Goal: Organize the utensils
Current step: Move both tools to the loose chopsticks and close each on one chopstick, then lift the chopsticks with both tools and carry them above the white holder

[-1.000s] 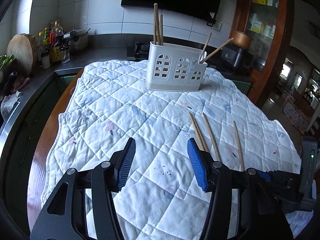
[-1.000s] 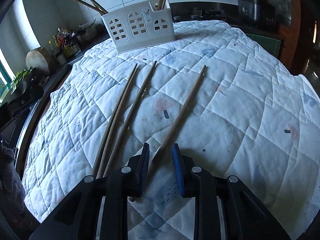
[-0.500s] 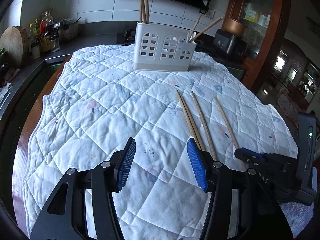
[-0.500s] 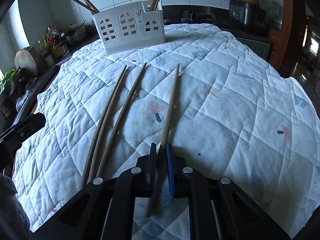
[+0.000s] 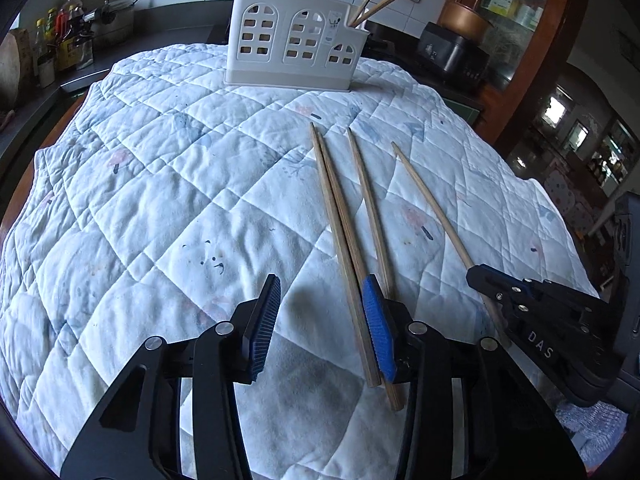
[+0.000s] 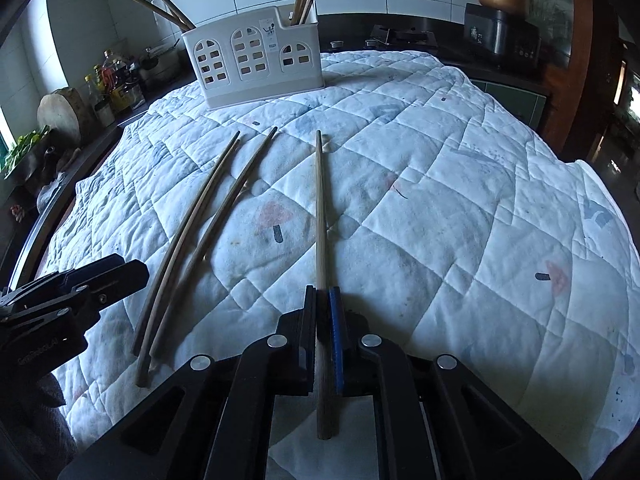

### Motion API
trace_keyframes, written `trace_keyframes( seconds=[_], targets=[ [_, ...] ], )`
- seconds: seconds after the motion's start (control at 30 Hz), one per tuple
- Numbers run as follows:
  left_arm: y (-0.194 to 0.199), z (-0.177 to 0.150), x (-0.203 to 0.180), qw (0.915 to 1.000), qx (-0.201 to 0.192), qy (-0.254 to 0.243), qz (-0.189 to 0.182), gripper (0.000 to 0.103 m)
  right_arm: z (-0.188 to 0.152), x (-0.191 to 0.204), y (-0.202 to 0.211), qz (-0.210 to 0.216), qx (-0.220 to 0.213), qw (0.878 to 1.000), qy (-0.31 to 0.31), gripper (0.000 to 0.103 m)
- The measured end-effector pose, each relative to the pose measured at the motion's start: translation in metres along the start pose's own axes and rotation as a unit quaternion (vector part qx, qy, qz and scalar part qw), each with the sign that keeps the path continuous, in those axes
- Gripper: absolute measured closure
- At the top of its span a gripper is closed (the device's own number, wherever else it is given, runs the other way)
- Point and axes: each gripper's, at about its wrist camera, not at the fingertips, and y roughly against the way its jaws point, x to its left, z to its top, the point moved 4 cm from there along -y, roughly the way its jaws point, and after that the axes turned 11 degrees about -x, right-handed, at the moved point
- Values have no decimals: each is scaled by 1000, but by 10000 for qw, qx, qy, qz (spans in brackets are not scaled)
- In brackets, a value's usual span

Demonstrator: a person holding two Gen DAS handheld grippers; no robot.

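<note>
- Left wrist view: quilted cloth (image 5: 168, 184) is bare left of the chopsticks.
- Utensil holder (image 5: 294, 46) stands at its far edge.
- Left gripper (image 5: 320, 300), tilted down, is closing around a chopstick pair (image 5: 340, 232), untouched.
- Right gripper (image 6: 323, 300) pinches one chopstick (image 6: 320, 208).

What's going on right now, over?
Right gripper jaws shut on one wooden chopstick. Left gripper jaws closing over three loose chopsticks. White plastic holder unobstructed.

Matt wooden chopsticks (image 6: 320, 216) lie on a soft quilted cloth (image 6: 460, 220) — the white caddy (image 6: 256, 60) looks smooth plastic.
</note>
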Motion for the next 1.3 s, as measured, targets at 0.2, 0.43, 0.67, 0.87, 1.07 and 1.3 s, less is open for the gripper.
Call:
trace_keyframes(
  seconds=[0.2, 0.43, 0.67, 0.87, 1.07, 1.3],
  targets=[
    [-8, -3, -6, 9997, 124, -20, 186, 66, -1, -2, 1, 166, -48, 9998, 60, 96],
    [-8, -3, -6, 9992, 100, -11, 400, 68, -4, -4, 2, 294, -99, 9995, 61, 96],
    [-11, -9, -19, 9973, 67, -260, 684, 75, -8, -1, 6, 240, -142, 9992, 274, 96],
    [-12, -6, -14, 9961, -59, -307, 822, 87, -12, -2, 11, 281, -122, 9992, 272, 96],
    [-12, -7, -15, 9972, -24, -291, 692, 87, -14, -3, 14, 325, -105, 9992, 230, 94],
    [-15, -4, -14, 9969, 23, -379, 691, 91, -16, -3, 15, 333, -105, 9990, 290, 95]
  ],
)
